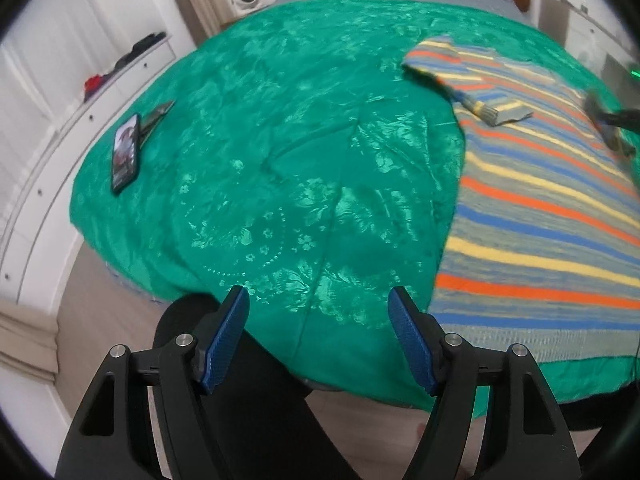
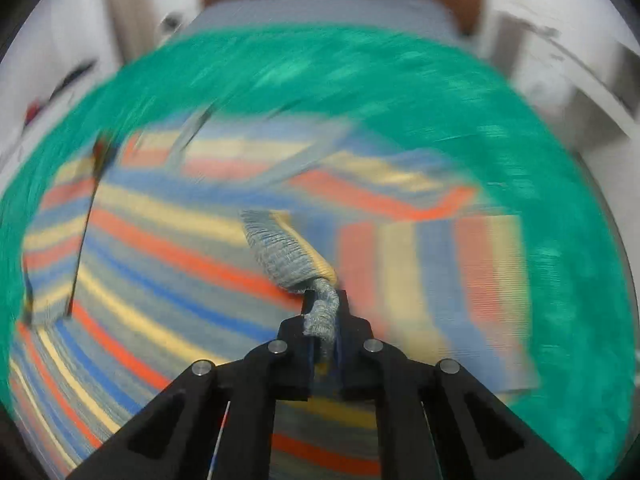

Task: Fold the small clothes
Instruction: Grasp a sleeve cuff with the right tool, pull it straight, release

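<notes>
- The striped sweater [image 1: 548, 208] lies spread on the green bedspread [image 1: 280, 152] that covers the bed, toward the bed's right side as the left wrist view shows it, its hem reaching close to the near edge.
- One sleeve cuff [image 1: 490, 114] lies folded across the sweater's upper part.
- The left claw [image 1: 318, 312] hangs above the near edge of the bed with its blue pads [image 1: 230, 336] well apart and nothing between them; only bare bedspread lies under the gap.
- The right claw [image 2: 323, 312] is clamped on a bunched piece of grey ribbed cuff [image 2: 280, 252], which stands up out of the pinched tips above the sweater's body.
- The right wrist view is heavily blurred, so the sweater's far folds cannot be made out exactly.
- A phone [image 1: 126, 152] lies on the bedspread near the bed's left edge, well apart from the sweater.
- White drawers [image 1: 60, 120] stand beside the bed on that side.
</notes>
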Available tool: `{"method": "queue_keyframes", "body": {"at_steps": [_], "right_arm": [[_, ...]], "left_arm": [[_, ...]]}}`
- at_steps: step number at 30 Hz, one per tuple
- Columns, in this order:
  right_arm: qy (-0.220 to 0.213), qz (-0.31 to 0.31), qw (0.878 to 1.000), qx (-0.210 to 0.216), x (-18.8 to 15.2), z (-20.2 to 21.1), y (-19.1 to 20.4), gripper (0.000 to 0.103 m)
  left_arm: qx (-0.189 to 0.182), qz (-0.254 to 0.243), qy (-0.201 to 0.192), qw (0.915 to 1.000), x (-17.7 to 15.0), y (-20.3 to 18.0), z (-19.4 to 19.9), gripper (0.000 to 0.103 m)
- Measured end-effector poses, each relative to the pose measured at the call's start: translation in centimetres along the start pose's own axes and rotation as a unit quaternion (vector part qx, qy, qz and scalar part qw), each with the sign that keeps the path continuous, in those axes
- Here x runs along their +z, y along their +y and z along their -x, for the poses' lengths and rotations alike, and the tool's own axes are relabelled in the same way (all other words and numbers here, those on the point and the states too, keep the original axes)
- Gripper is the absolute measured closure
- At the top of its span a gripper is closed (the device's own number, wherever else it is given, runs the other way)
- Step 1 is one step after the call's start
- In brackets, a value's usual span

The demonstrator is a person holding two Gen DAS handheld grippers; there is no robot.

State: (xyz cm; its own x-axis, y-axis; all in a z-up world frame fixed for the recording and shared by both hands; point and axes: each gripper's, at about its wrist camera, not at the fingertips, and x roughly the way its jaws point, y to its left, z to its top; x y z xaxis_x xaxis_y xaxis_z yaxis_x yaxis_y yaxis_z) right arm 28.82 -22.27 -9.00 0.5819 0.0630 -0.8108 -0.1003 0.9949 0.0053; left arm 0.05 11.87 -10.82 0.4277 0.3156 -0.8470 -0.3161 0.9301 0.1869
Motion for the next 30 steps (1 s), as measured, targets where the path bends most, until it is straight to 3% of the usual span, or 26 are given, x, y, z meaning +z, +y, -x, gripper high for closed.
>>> {"method": "queue_keyframes", "body": {"at_steps": [3,6,9,14,18,25,30], "right_arm": [[-0.017,-0.064,0.996,-0.061,-0.1,3.4,-8.9,0.096],[0.0,-0.116,0.987,-0.111,-1.8,5.5,-16.8,0.096],[0.022,-0.151,0.981,-0.12,-4.1,6.0,-21.2,0.097],[0.041,-0.156,0.978,-0.134,-7.1,4.7,-22.5,0.098],[0.054,-0.171,0.973,-0.147,-9.1,3.6,-23.0,0.098],[0.056,-0.169,0.973,-0.146,-9.6,3.5,-23.3,0.098],[0.056,-0.201,0.969,-0.135,-9.7,4.5,-25.1,0.087]], "left_arm": [[-0.011,-0.001,0.001,0.9999,0.5,-0.8,-0.4,0.029],[-0.027,-0.011,0.0,0.9996,1.0,-2.4,-0.3,0.029],[-0.041,-0.024,-0.009,0.9988,1.4,-4.1,0.7,0.029],[-0.035,-0.048,-0.028,0.9978,1.4,-5.9,2.6,0.029],[-0.021,-0.041,-0.021,0.9987,1.0,-5.1,2.8,0.029],[-0.009,-0.03,-0.004,0.9995,0.3,-3.9,1.8,0.029],[-0.012,-0.036,-0.009,0.9992,0.1,-4.1,1.8,0.029]]}}
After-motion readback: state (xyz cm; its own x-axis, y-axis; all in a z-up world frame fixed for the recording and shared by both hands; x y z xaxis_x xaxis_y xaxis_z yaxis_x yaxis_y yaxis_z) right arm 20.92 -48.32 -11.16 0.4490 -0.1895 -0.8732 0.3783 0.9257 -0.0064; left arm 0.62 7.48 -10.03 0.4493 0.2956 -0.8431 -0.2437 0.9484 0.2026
